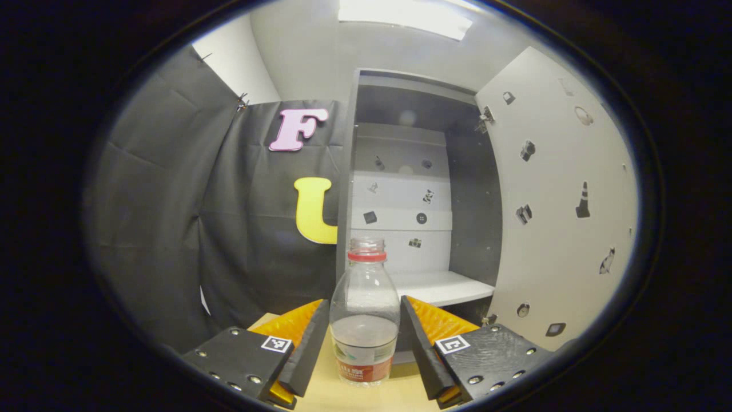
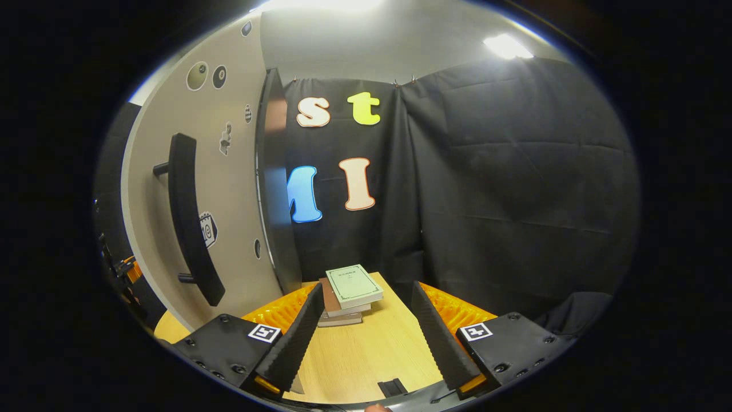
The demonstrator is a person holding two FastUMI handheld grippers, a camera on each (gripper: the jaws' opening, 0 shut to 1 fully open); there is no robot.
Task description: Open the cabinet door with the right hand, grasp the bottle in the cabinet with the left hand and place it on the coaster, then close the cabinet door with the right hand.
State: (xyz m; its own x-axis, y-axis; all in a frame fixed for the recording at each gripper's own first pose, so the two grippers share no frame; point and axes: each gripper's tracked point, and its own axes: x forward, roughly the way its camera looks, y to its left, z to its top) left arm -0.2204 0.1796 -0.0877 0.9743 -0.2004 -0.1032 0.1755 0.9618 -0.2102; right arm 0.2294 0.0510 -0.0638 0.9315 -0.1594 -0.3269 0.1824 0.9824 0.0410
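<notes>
The bottle (image 1: 365, 312) is standing upright on the bench (image 1: 331, 395), between the fingers of the left claw (image 1: 365, 337), which is gaping around it without touching. The cabinet door (image 1: 563, 206) is hanging open. The right claw (image 2: 361, 337) is gaping empty near stacked books (image 2: 349, 292).

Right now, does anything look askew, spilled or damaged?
Nothing stands out. The bottle stands upright on the table, cap missing but no spill. The cabinet door hangs open, and the books sit slightly fanned.

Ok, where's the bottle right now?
In the left gripper view, the clear plastic bottle with a red cap ring stands upright on the wooden table, between the left hand-held gripper fingers, before the open cabinet.
</notes>
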